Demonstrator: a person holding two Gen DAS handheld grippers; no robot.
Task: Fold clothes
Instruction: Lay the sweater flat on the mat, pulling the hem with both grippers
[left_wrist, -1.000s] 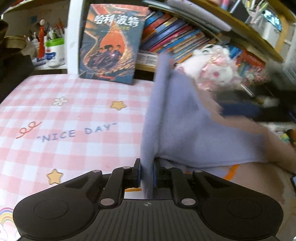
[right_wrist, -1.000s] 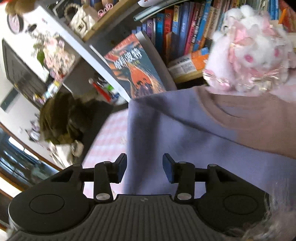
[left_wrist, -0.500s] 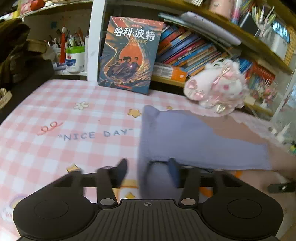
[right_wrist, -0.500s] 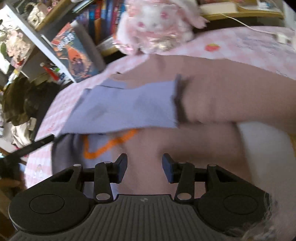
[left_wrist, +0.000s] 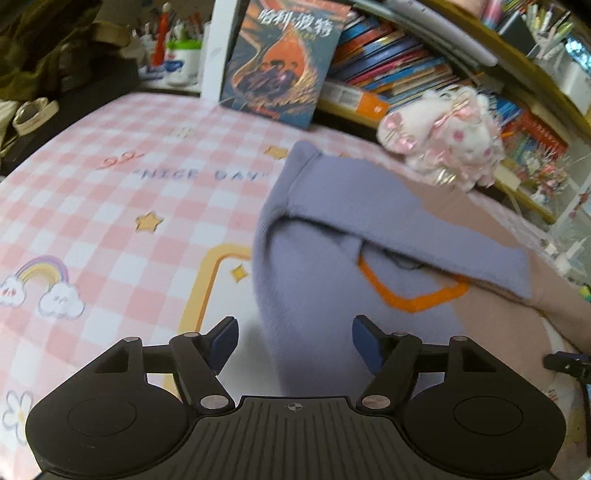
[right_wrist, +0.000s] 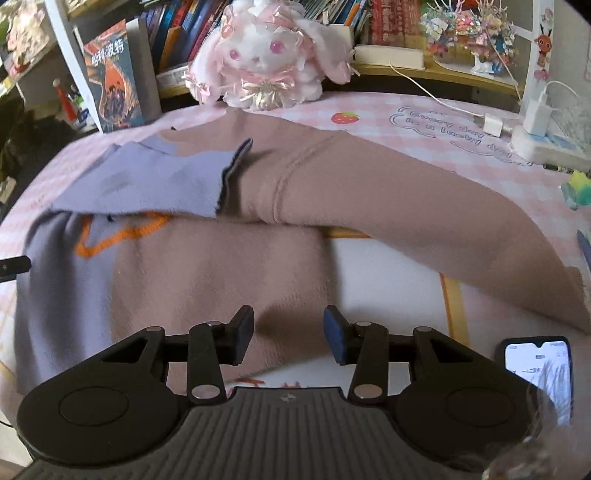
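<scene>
— Sweater's lie? 
— Soft lilac-and-tan knit sweater (right_wrist: 207, 266) spreads across the pink checked surface (left_wrist: 110, 206), sleeve (right_wrist: 369, 192) running ten to four.
— Grippers?
— Left gripper (left_wrist: 293, 345) just opened, cloth loose between; right gripper (right_wrist: 289, 334) spread, empty.

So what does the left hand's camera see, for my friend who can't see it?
The left gripper, its jaws just opened, hangs over a purple and tan sweater lying partly folded on a pink checked cloth. Behind sit a fluffy toy bunny and a propped-up book.
</scene>
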